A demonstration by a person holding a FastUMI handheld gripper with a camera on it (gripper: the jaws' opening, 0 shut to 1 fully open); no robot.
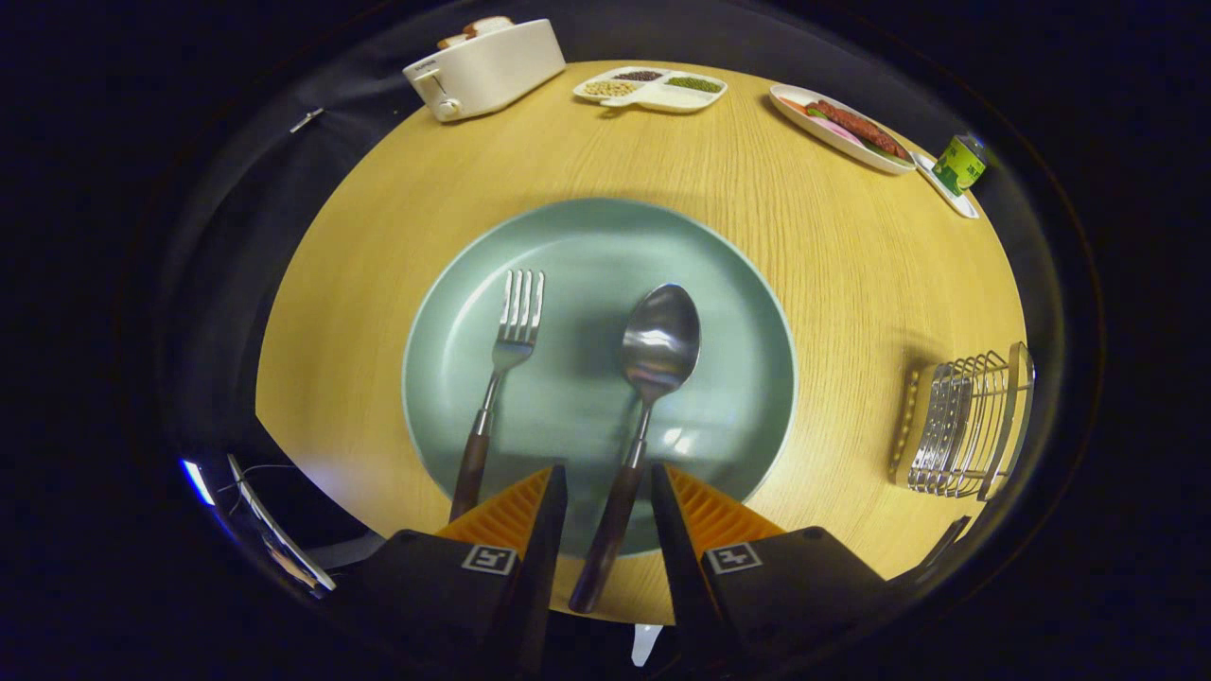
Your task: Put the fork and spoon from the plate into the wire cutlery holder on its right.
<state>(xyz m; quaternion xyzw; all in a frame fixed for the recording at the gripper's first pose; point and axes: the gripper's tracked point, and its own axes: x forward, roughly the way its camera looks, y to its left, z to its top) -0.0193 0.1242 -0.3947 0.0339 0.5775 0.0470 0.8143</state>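
Two fingers (530, 530) of the gripper (608, 492) are standing apart at the near edge of the table (804, 218), and the dark handle of the spoon (643, 397) is lying in the gap between them. Neither finger is touching that handle; a little space is showing on each side, so the claw is gripping nothing.

Just ahead of the fingers, a pale green plate (738, 312) is sitting on the round wooden table, closer to the near edge than the far one. Both utensils are resting on it with their handles pointing toward the gripper. The spoon's bowl is lying face up near the plate's middle, while its handle is running back over the near rim and onto the wood. The fork (497, 388) is lying to the left of the spoon, apart from it, with its tines aimed at the far rim and its handle end passing just beside the left finger.

At the table's right edge, well apart from the plate, the wire cutlery holder (965, 426) is standing.

Along the far edge, a white toaster (487, 71) with bread in it, a divided dish (653, 90) of grains, an oval dish (842, 128) of food and a small green can (960, 163) are sitting in a row.
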